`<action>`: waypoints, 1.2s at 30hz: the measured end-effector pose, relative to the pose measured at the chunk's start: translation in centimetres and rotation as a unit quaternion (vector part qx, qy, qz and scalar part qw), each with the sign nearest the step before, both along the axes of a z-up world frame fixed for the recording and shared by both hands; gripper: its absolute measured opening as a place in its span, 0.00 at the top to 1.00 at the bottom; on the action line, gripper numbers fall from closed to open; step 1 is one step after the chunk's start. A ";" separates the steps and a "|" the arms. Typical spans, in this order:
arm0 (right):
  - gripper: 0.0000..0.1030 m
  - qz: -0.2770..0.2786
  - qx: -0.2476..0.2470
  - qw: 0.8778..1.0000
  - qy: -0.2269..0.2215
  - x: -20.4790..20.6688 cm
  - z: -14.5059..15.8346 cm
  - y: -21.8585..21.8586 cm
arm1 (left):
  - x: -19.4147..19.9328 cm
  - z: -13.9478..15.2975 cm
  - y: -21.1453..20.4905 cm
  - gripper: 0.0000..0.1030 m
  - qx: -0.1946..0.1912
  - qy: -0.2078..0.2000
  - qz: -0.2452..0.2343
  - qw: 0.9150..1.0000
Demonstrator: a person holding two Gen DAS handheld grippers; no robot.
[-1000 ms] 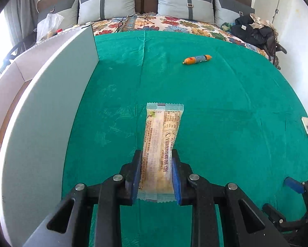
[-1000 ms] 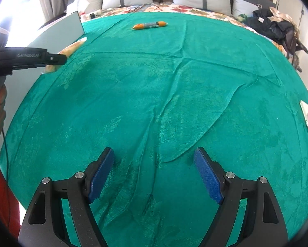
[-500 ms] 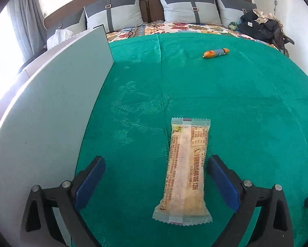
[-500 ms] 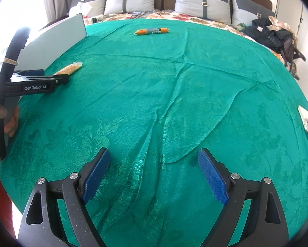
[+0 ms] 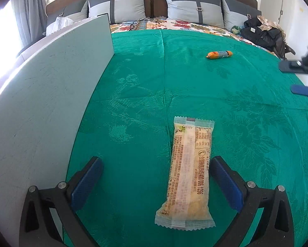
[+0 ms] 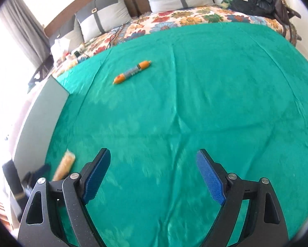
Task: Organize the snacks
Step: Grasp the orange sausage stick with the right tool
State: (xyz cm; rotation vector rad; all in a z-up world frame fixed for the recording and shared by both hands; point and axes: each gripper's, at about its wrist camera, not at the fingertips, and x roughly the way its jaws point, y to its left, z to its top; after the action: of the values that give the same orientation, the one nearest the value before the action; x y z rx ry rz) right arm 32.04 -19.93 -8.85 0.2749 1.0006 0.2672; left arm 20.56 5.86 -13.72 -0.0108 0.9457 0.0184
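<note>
Two snacks lie on the green cloth that covers the bed. From my left wrist camera I see the snack bar in its pale yellow wrapper lying flat, lengthwise away from me, with printed text along its right side. My left gripper has its jaws spread wide, and the near half of the bar sits between them, closer to the right finger than to the left; neither blue pad touches the wrapper as far as I can tell. A grey board stands upright along the left edge of the cloth, running from near to far.

Far and to the right of the bar, well apart from it, the orange sausage stick lies on its side on the cloth. My right wrist camera shows the same stick far and left of centre, tilted diagonally. My right gripper also has its jaws wide apart with only cloth between them. At the near left of that view the bar appears blurred, just beside the board. Grey pillows line the headboard at the far end, and dark clothing is heaped at the far right.
</note>
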 end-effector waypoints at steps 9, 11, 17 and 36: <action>0.44 -0.075 0.016 0.994 0.076 13.8 -2.5 7.2 | 0.0 0.0 0.0 0.00 0.000 0.000 0.000 1.000; 0.43 -0.077 -0.025 0.992 0.095 14.7 -3.5 8.5 | 0.0 0.0 0.0 0.00 0.000 0.000 0.000 1.000; 0.84 -0.051 -0.124 0.990 0.051 13.2 -3.5 9.5 | 0.1 0.0 0.0 0.00 0.000 0.000 0.000 1.000; 0.84 0.119 -0.174 0.977 -0.035 -13.6 -4.3 3.4 | 0.1 0.0 0.0 0.00 0.001 0.000 0.000 1.000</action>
State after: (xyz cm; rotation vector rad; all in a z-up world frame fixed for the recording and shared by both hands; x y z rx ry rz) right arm 18.45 -16.52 -13.11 -0.1739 0.9918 0.3104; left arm 20.62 5.88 -13.68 -0.0098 0.9455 0.0189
